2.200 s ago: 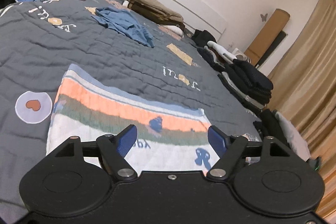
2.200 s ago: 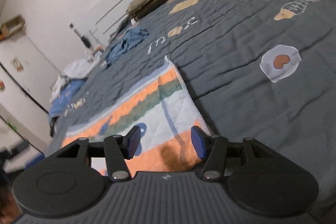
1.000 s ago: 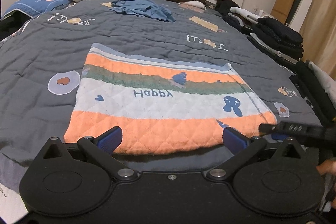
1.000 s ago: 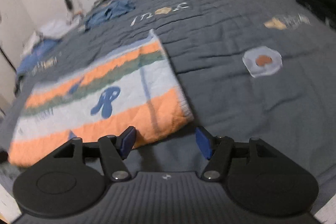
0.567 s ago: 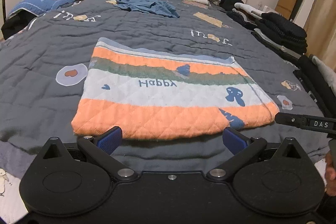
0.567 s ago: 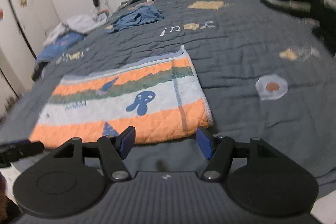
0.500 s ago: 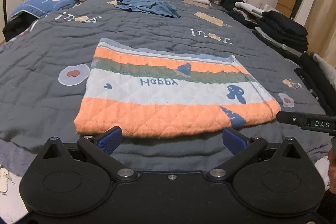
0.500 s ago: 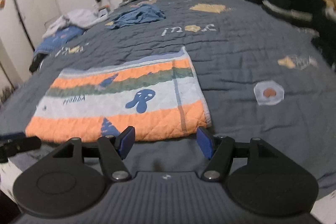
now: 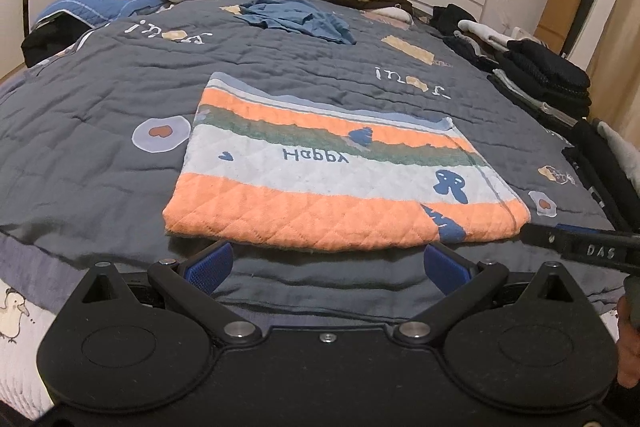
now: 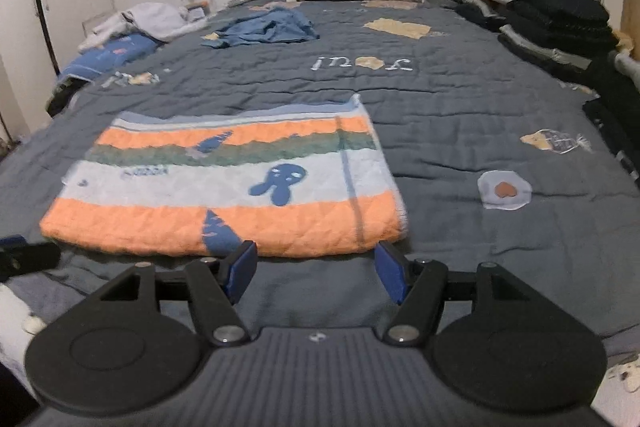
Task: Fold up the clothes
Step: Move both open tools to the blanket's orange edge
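We hold the left gripper (image 9: 326,267) and right gripper (image 10: 316,269) tilted downward at lower centre of frame, jaws apart, nothing between them. The folded quilted towel (image 9: 332,183), rectangular, orange-white-green striped, lies mid-frame flat on the grey stitched bedspread (image 9: 100,131), just beyond the blue ribbed pads (image 9: 208,265).

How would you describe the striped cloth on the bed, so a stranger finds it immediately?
Start at the large grey quilted bedspread. Near its front edge lies a flat, folded striped cloth. Its orange, green and pale bands and the word "Happy" set it apart from the crumpled blue garment farther back.

Left hand-held gripper (image 9: 328,265) and right hand-held gripper (image 10: 316,269) gape, empty.
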Motion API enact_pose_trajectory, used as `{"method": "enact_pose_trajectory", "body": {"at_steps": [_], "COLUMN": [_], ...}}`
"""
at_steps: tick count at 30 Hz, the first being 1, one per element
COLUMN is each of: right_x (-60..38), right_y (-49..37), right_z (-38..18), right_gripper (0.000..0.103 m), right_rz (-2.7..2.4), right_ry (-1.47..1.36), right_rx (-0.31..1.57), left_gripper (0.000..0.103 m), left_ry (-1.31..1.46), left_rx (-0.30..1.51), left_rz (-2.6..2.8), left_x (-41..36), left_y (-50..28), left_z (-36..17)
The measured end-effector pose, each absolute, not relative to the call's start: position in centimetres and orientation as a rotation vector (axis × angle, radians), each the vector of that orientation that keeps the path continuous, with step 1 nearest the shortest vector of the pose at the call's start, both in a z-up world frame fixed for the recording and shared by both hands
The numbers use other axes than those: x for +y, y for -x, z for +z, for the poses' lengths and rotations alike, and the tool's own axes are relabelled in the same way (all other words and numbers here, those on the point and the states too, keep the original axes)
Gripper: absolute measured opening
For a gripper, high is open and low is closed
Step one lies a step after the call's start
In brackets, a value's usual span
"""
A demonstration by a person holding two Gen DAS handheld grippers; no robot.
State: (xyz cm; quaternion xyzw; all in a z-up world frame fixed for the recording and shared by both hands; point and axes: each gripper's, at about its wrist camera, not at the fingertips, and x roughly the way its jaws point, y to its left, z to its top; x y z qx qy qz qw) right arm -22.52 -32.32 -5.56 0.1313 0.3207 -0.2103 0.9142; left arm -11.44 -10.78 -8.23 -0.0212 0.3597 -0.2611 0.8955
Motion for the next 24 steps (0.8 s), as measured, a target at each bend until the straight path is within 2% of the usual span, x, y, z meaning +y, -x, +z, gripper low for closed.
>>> {"method": "enact_pose_trajectory", "body": {"at_steps": [24], "right_x": [-29.2], "right_y": [19.3], "right_z": [-5.9], "right_gripper": [0.064], "right_rz": [-0.290], "right_ry": [-0.297], "right_rx": [0.683], "left_gripper": [0.102], "left_ry": [0.077], "left_rx": [0.769], "left_rz": [-0.466], "left_x": [-8.2], "left_y": [10.3], "left_z": [-8.7]}}
